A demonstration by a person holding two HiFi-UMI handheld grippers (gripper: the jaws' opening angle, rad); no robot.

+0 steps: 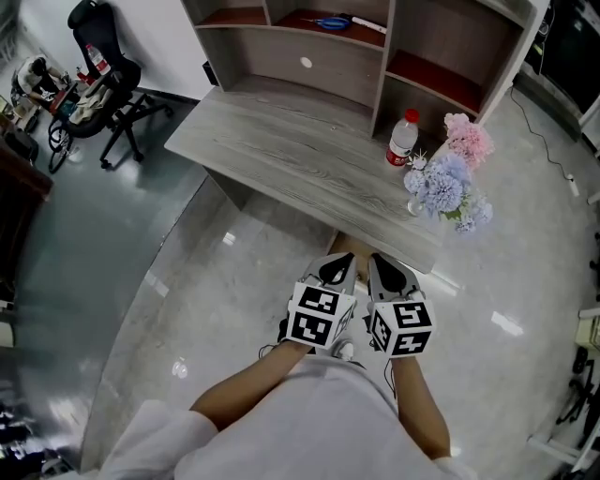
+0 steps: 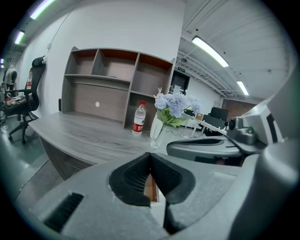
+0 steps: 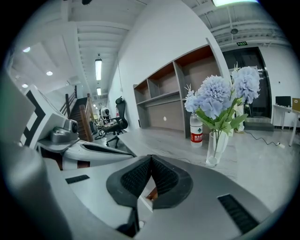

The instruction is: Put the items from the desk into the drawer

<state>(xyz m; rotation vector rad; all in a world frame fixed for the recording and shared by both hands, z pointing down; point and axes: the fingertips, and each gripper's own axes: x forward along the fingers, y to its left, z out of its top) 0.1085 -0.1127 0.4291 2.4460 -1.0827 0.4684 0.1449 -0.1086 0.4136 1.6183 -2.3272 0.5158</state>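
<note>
Just before the desk's (image 1: 281,150) near edge, the left hand-held gripper (image 1: 339,263) and the right hand-held gripper (image 1: 383,263) hang side by side, each with its jaws pressed together on nothing. On the desk's right end stand a water bottle (image 1: 403,139) and, nearer the edge, a vase of flowers (image 1: 450,180). Blue scissors (image 1: 333,22) lie in the shelf unit (image 1: 309,61) at the desk's back.

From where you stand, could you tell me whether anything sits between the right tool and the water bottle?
Nothing visible does: only bare desk lies between the right tool and the water bottle. The vase of flowers stands nearer and just right of that line.
</note>
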